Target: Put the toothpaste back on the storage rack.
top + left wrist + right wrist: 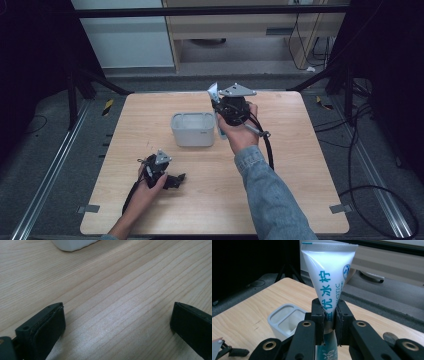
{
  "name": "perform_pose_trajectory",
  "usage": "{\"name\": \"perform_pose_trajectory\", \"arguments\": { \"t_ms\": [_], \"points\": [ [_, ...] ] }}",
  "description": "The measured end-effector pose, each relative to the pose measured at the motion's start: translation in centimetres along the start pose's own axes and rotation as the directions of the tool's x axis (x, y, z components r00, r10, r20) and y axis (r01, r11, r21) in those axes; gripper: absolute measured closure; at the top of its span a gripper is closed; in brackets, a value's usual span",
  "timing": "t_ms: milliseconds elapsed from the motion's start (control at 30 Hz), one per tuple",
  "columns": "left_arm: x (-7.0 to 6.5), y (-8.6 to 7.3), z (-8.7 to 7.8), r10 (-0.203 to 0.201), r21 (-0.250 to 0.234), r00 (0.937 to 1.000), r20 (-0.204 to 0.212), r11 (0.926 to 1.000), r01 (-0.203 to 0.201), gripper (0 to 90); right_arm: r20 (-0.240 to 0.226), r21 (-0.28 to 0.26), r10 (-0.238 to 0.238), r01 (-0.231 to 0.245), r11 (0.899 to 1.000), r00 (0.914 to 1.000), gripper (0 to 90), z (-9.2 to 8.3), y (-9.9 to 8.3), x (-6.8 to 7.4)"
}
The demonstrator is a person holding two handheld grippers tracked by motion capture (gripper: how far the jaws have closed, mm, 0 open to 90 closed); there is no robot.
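Your right gripper [329,322] is pinching a white tube [329,277] of what looks like toothpaste, with blue lettering down its side. The jaws are pressed onto the tube's lower half, so the flat crimped end stands up above them and the cap end hangs below. That grip leaves the cap end free to go down first into something. In the high view you are holding the tube [213,92] in the air at the far right corner of the white bin [193,129], which sits near the middle of the wooden table [300,200]. From there I judge you are about to drop it into the bin. The bin [284,320] appears to have two compartments, though the near jaw parts cover some of it, so I cannot tell which one you are aiming at.

Your left gripper [162,172] rests low on the table near its front left, well apart from the bin. Its jaws are spread wide with only bare wood between them, so it is simply parked out of the way while the right hand works.
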State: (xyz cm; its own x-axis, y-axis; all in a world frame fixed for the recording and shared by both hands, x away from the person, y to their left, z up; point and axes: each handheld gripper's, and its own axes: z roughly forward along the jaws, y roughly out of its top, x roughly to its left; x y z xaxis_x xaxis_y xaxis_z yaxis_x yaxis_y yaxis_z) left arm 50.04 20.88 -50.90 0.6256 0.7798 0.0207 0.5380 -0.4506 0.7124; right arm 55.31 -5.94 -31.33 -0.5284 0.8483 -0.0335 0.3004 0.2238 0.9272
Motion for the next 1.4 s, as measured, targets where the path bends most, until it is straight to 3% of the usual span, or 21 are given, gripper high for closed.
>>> {"name": "perform_pose_trajectory", "arguments": {
  "t_ms": [333, 633, 833, 1000, 1400],
  "points": [
    [0.0, 0.0, 0.0, 0.000, 0.000, 1.0000, -0.001, 1.0000, 0.000, 0.0, 0.017, -0.051, 0.005, -0.005, 0.999, 0.9998, 79.5, 0.2, 2.5, 0.2],
    [-0.1, 0.1, 0.1, -0.006, 0.002, 1.0000, -0.005, 1.0000, 0.006, 0.0, 0.060, -0.115, 0.013, -0.006, 0.993, 0.9981, 79.4, 1.6, 4.2, 0.2],
    [-0.1, 0.1, 0.1, -0.006, 0.002, 1.0000, -0.005, 1.0000, 0.006, 0.0, 0.064, -0.120, 0.025, -0.018, 0.993, 0.9976, 79.4, 2.7, 4.6, 0.2],
    [-0.1, 0.2, 0.1, -0.009, 0.002, 0.9999, -0.009, 1.0000, 0.009, 0.0, 0.051, -0.127, 0.070, -0.063, 0.990, 0.9963, 79.4, 3.8, 4.5, 0.3],
    [-0.1, 0.2, 0.1, -0.008, 0.003, 0.9999, -0.009, 1.0000, 0.008, 0.0, 0.045, -0.119, 0.073, -0.068, 0.991, 0.9963, 79.3, 5.3, 4.0, 1.0]
  ]
}}
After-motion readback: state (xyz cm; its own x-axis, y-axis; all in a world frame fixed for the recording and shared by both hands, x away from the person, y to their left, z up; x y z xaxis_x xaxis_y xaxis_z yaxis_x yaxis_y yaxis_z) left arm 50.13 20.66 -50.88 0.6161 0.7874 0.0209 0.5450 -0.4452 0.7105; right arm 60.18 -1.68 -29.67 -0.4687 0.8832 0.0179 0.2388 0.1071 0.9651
